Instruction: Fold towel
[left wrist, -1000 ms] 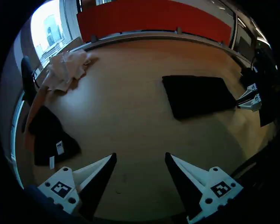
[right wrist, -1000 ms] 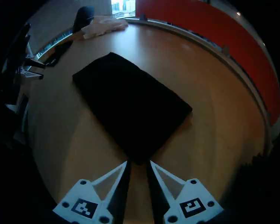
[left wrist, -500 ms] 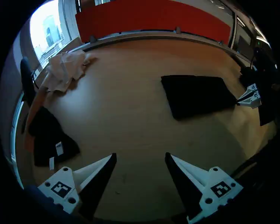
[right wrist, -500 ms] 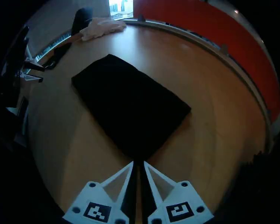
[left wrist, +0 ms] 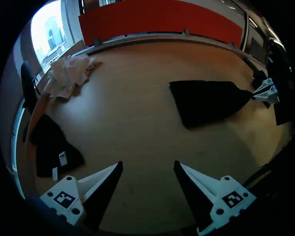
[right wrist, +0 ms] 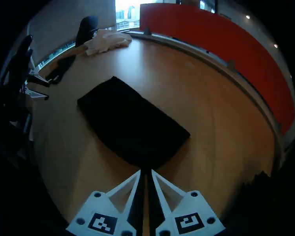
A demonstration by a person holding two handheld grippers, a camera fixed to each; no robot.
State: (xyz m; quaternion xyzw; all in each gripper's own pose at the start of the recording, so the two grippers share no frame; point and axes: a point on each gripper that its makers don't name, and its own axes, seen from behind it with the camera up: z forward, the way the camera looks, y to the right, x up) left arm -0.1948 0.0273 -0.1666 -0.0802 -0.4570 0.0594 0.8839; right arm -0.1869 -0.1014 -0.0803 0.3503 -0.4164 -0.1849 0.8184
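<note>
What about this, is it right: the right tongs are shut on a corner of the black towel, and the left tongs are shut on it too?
Not quite. The left tongs are open, spread wide above the bare table and holding nothing, as the left gripper view shows. The right tongs are indeed shut on a corner of the black towel.

No words or numbers could be read anywhere. Square black-and-white coded markers (left wrist: 65, 198) sat on the white plastic fingers (left wrist: 80, 184) of the left gripper (left wrist: 147, 164) and the right gripper (right wrist: 146, 174), patterns only. Small white tags (left wrist: 63, 156) on a dark crumpled cloth (left wrist: 49, 143) were illegible.
</note>
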